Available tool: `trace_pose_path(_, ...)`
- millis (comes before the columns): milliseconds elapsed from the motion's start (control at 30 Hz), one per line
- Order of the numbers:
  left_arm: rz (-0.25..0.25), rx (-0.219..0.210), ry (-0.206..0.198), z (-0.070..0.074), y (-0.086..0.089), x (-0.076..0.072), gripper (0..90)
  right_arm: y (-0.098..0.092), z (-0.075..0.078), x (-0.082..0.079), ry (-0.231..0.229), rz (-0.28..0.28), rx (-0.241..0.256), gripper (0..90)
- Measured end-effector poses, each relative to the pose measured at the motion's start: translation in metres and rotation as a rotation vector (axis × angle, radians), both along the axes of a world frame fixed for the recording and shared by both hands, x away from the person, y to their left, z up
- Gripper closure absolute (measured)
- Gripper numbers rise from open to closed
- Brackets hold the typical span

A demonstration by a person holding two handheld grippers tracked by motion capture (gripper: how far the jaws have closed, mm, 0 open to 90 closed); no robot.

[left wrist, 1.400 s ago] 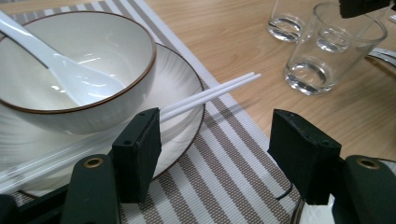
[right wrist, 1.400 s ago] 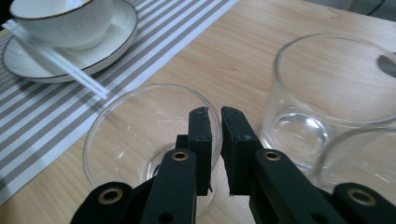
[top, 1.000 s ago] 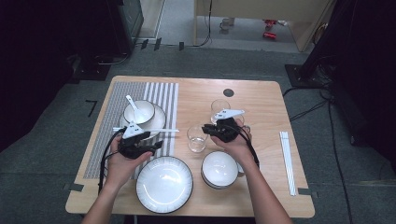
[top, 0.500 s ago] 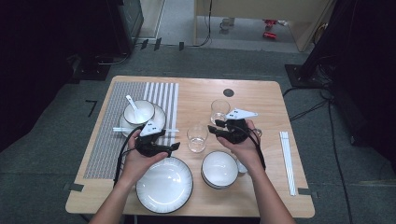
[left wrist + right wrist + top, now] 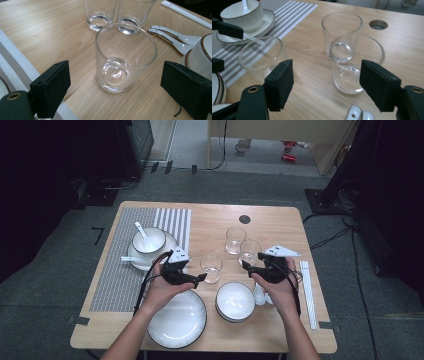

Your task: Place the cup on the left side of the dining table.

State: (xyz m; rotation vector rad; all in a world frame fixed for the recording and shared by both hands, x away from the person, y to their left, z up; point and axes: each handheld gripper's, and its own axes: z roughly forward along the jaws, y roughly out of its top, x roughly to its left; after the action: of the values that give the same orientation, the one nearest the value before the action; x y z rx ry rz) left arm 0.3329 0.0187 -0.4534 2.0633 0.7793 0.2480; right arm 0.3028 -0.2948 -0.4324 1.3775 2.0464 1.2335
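1. Left gripper (image 5: 200,278): jaws spread wide, nothing held, one on each side of the near glass (image 5: 124,56) w/o touching it.
2. Near glass stands upright on the tabletop (image 5: 280,227), mouth up, long axis vertical; sits just beyond the gap between plate (image 5: 176,318) and bowl (image 5: 235,301).
3. Right gripper (image 5: 246,266): also wide apart, empty, pointing at the middle glass (image 5: 355,63), which stands between its jaws but clear of both.
4. Middle glass upright, mouth up, just beside the far glass (image 5: 342,33).
5. Two white spoons (image 5: 175,37) lie flat near the bowl, handles aimed toward the glasses.
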Motion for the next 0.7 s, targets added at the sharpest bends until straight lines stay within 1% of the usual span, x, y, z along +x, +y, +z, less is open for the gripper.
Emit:
trace_pose_path(100,-0.006,0.008,0.002,-0.002,-0.006,0.003,9.3,-0.01,-0.002,-0.008,0.008,-0.022,-0.004,24.0)
trace_pose_path(200,-0.013,0.013,0.007,-0.004,-0.011,0.005,9.3,-0.02,-0.005,-0.015,0.014,-0.048,0.003,23.0)
trace_pose_path(367,-0.023,0.032,0.006,-0.007,-0.02,0.008,9.3,-0.035,-0.012,-0.028,0.031,-0.087,0.02,22.7)
trace_pose_path(567,-0.033,0.045,0.001,-0.008,-0.032,0.012,9.4,-0.048,-0.018,-0.041,0.036,-0.118,0.028,23.1)
trace_pose_path(700,-0.023,0.062,0.003,-0.012,-0.039,0.015,9.5,-0.053,-0.02,-0.045,0.037,-0.128,0.033,23.3)
